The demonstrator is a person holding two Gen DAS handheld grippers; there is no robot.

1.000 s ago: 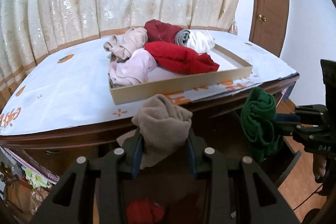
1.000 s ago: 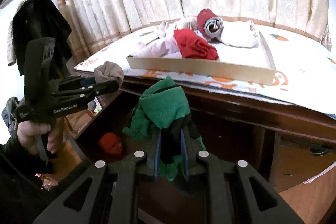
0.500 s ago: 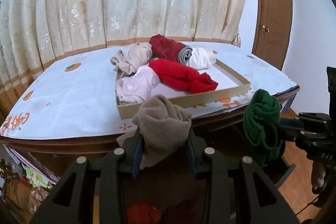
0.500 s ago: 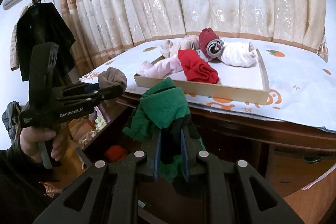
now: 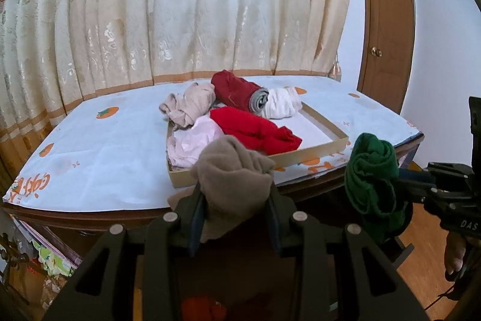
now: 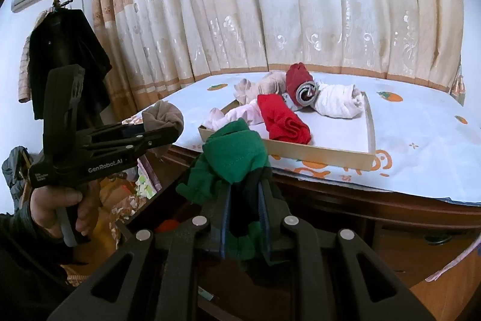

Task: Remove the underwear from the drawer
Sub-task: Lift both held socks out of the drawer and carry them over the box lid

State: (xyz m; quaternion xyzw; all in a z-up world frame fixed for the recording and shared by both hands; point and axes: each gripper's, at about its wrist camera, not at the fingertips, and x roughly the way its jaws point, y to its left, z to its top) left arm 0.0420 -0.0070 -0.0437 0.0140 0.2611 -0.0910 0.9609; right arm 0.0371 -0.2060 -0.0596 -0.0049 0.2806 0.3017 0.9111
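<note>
My left gripper (image 5: 236, 200) is shut on a taupe rolled underwear (image 5: 233, 170), held above the open drawer (image 5: 240, 285) and just before the table edge. It also shows in the right wrist view (image 6: 163, 116). My right gripper (image 6: 243, 194) is shut on a green rolled underwear (image 6: 236, 154), seen too in the left wrist view (image 5: 371, 170). A red piece (image 5: 204, 309) lies in the drawer below. A shallow cardboard tray (image 5: 300, 160) on the table holds several rolled underwear, among them a red one (image 5: 255, 131).
The table carries a white cloth with orange prints (image 5: 90, 158). A curtain (image 5: 180, 5) hangs behind it. A wooden door (image 5: 384, 20) stands at the right. A coat rack with dark clothes (image 6: 66, 50) stands at the left. Clutter (image 5: 54, 260) lies beside the drawer.
Both grippers have risen with their underwear, from below the table edge to about tabletop height, and moved closer to the tray.
</note>
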